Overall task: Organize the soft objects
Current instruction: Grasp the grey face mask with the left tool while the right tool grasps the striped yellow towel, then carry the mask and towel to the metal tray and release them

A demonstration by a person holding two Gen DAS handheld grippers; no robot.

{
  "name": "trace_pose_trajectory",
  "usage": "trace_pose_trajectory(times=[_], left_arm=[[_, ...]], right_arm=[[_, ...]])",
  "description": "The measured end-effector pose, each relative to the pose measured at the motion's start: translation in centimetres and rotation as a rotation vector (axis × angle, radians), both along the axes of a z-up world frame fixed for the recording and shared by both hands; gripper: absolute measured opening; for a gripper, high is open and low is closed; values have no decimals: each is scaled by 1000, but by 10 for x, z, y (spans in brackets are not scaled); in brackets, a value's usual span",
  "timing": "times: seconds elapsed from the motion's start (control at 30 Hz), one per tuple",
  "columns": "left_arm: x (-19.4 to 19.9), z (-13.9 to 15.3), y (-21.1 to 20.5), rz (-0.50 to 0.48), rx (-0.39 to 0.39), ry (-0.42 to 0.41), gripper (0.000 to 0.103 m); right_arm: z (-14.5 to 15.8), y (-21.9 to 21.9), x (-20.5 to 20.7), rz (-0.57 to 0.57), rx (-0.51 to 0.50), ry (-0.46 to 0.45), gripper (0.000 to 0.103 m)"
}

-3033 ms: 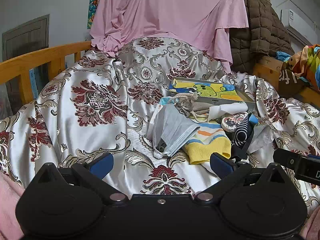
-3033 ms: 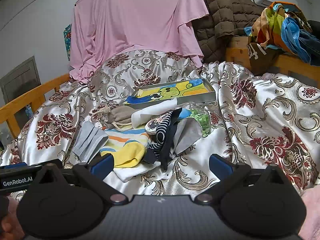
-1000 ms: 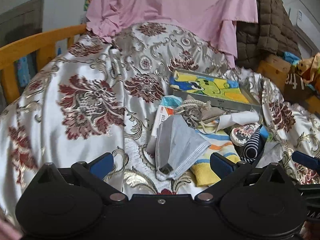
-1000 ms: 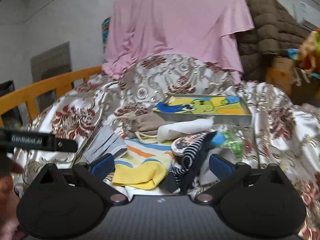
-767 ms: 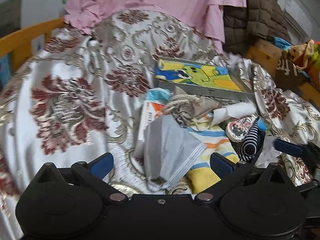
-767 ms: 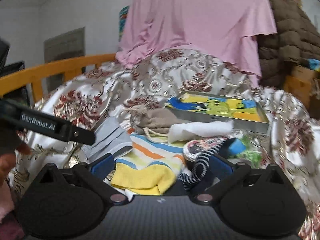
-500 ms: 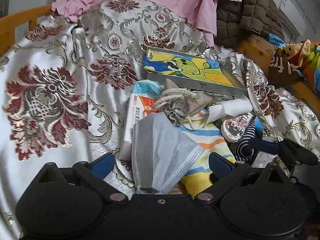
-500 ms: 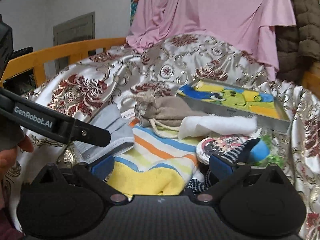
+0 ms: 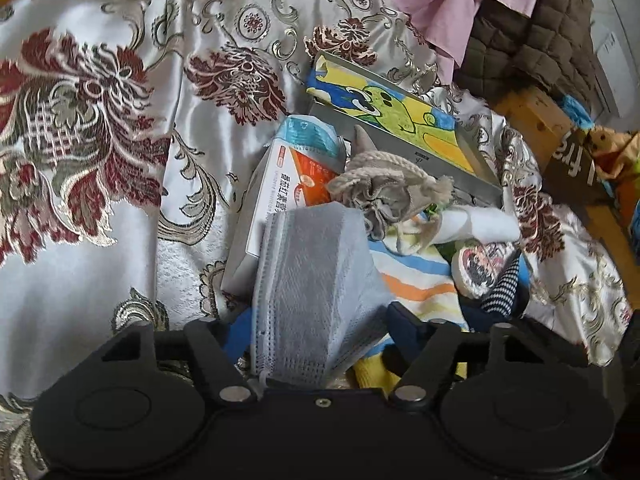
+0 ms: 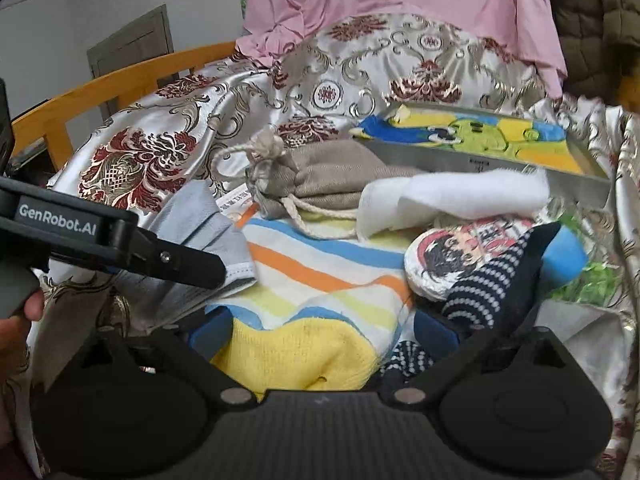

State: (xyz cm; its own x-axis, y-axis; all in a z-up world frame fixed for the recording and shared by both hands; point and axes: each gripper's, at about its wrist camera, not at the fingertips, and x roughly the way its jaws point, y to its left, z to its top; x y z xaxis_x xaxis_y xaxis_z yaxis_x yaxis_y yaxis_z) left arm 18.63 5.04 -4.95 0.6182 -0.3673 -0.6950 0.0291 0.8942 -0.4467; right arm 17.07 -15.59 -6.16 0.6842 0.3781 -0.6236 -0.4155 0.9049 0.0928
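At the near edge of the heap on the bed, the grey face mask (image 9: 316, 292) lies between the fingers of the left gripper (image 9: 320, 334), its lower end reaching down to the gripper body. Those fingers have just been closing and stand about half open; whether the pads press the mask yet I cannot tell. Just right of it, the striped yellow towel (image 10: 320, 292) sits between the fingers of the right gripper (image 10: 322, 330), which are spread nearly full and hold nothing.

Behind the mask a medicine box (image 9: 280, 200) leans under it, with a drawstring pouch (image 10: 320, 176), a white cloth (image 10: 452, 196), a dark dotted sock (image 10: 492, 280) and a cartoon-print tray (image 10: 480, 140) farther back, all on the floral satin bedspread (image 9: 120, 140).

The likely trouble: the mask is thin and slack, so the left fingers could catch only its loose edge and let it slide out, or drag the box along. The right fingers may gather the sock with the towel, since the sock lies just against its right edge.

Both grippers tilt downward into the pile, side by side. A hand (image 10: 16, 320) grips the left one's handle at the near left.
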Motion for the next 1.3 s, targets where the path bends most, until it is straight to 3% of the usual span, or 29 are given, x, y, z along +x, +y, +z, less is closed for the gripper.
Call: trace_pose_trajectory(times=[0.07, 0.33, 0.43, 0.6, 0.7, 0.9, 1.1, 1.3], left_arm=[[1, -2, 1, -1, -21, 11, 57], [-1, -6, 1, -1, -67, 26, 35], [-6, -4, 2, 0, -80, 12, 26], [-16, 1, 3, 16, -116, -14, 21], [-24, 4, 5, 24, -122, -28, 19], [-46, 14, 10, 56, -130, -75, 19], [-80, 32, 5, 50, -98, -182, 19], [-111, 49, 9, 88, -138, -256, 19]], right_arm=[[-1, 1, 2, 6, 8, 2, 94], [-3, 6, 1, 27, 10, -1, 80], [-1, 7, -2, 39, 11, -22, 64], [1, 16, -12, 75, -41, -75, 33], [2, 22, -20, 93, -82, -113, 24], [9, 23, -39, 105, -111, -164, 18], [31, 14, -70, 121, -71, -241, 16], [52, 9, -109, 129, -34, -392, 16]])
